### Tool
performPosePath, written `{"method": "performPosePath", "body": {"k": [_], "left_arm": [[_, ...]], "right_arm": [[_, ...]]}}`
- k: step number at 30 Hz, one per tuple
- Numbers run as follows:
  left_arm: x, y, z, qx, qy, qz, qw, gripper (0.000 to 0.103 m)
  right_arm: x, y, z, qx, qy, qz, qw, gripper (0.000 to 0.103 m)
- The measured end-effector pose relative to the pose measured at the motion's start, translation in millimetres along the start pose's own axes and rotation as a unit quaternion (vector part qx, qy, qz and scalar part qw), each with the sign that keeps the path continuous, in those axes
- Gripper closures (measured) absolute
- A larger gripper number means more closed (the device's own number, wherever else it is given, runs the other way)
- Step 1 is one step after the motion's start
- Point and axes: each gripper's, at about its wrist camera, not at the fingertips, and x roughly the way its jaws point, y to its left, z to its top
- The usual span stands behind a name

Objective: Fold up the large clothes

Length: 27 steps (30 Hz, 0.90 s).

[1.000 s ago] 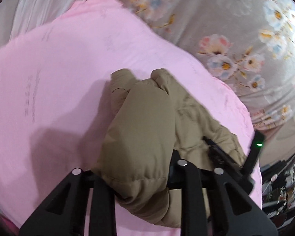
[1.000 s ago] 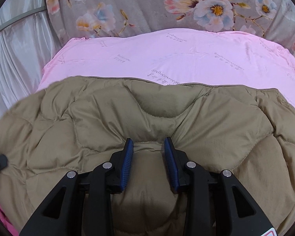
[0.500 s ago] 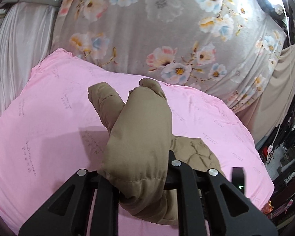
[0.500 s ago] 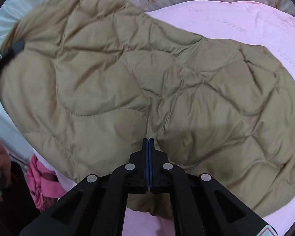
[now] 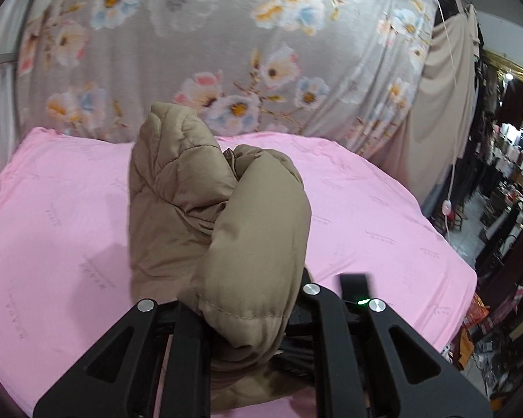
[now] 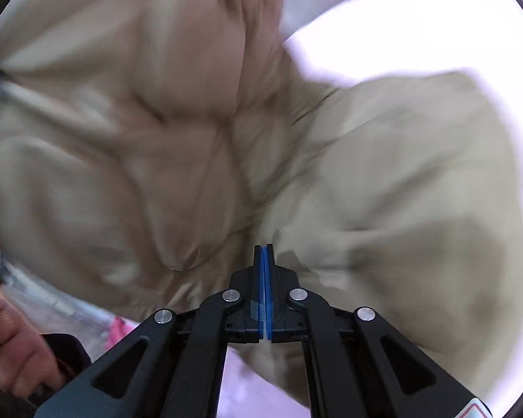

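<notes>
Above the pink sheet (image 5: 383, 216) with unreadable faint print, the left gripper (image 5: 247, 317) and right gripper (image 6: 264, 261) are both pinching the tan puffer jacket (image 5: 219, 216).

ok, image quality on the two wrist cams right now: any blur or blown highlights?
Left wrist: sharp, evenly lit, fisheye bends the floral cloth; tan jacket covers the tool's tips. Right wrist: heavy motion smear across the jacket, pink sheet blown to white at upper right; only the right tool is crisp.
</notes>
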Motion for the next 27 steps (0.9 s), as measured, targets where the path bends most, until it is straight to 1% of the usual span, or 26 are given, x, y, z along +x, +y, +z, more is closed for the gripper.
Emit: {"method": "performPosePath", "body": {"k": [3,6,8,10,13,14,15,16,17,18,19,20,21,22,23,24,26,27], "left_arm": [[32.2,-23.0,-7.8,0.007,0.035,-0.023,0.9991,0.090],[63.0,-41.7,-24.5,0.013,0.077,-0.036,0.9963,0.090],[82.4,-50.7,-38.3,0.012,0.105,-0.040,0.9935,0.089],[99.5,-57.5,-54.3,0.008,0.131,-0.041,0.9905,0.088],[109.5,-61.8,-69.4,0.008,0.150,-0.032,0.9881,0.085],[107.8,-62.5,-72.7,0.007,0.150,-0.032,0.9882,0.084],[104.6,-64.1,-73.4,0.008,0.149,-0.031,0.9883,0.078],[98.6,-65.1,-71.7,0.007,0.148,-0.038,0.9883,0.068],[92.5,-63.5,-68.3,0.004,0.146,-0.049,0.9881,0.062],[81.0,-60.5,-62.1,-0.003,0.139,-0.064,0.9883,0.049],[68.8,-56.8,-54.7,-0.010,0.126,-0.070,0.9895,0.038],[58.6,-52.9,-47.1,-0.016,0.111,-0.073,0.9910,0.034],[44.2,-44.5,-37.2,-0.024,0.092,-0.076,0.9925,0.033],[34.1,-36.7,-28.1,-0.033,0.079,-0.077,0.9934,0.033],[22.3,-23.9,-15.9,-0.045,0.060,-0.071,0.9947,0.033],[14.8,-12.6,-5.7,-0.053,0.046,-0.057,0.9959,0.032],[6.8,12.3,15.2,-0.063,0.020,0.003,0.9978,0.032],[7.3,26.9,25.2,-0.072,0.012,0.037,0.9966,0.032]], "right_arm": [[-50.0,-25.4,-3.8,0.016,-0.040,-0.075,0.996,0.096],[-80.3,-42.9,-9.4,0.030,-0.059,-0.123,0.990,0.096],[-89.6,-56.6,-7.7,0.036,-0.067,-0.144,0.987,0.096],[-94.5,-59.3,-9.3,0.037,-0.070,-0.159,0.984,0.096],[-97.1,-56.5,-7.9,0.037,-0.076,-0.164,0.983,0.095],[-96.9,-60.1,-3.0,0.037,-0.077,-0.166,0.982,0.095],[-99.7,-61.3,-0.6,0.037,-0.080,-0.167,0.982,0.095],[-102.0,-61.5,3.5,0.035,-0.084,-0.167,0.982,0.094],[-108.9,-60.0,8.3,0.030,-0.091,-0.169,0.981,0.093],[-113.5,-55.4,13.0,0.026,-0.098,-0.170,0.980,0.092],[-120.1,-49.0,19.5,0.020,-0.109,-0.170,0.979,0.090],[-126.2,-44.3,23.5,0.015,-0.118,-0.166,0.979,0.086],[-131.1,-37.1,35.0,0.014,-0.130,-0.155,0.979,0.079],[-135.5,-30.8,46.0,0.016,-0.141,-0.141,0.980,0.074],[-139.3,-24.6,57.4,0.022,-0.152,-0.127,0.980,0.065],[-141.2,-17.9,68.3,0.025,-0.160,-0.116,0.980,0.059],[-138.0,-1.4,93.9,0.026,-0.166,-0.102,0.980,0.054],[-134.7,6.0,104.4,0.030,-0.168,-0.098,0.981,0.051]]}}
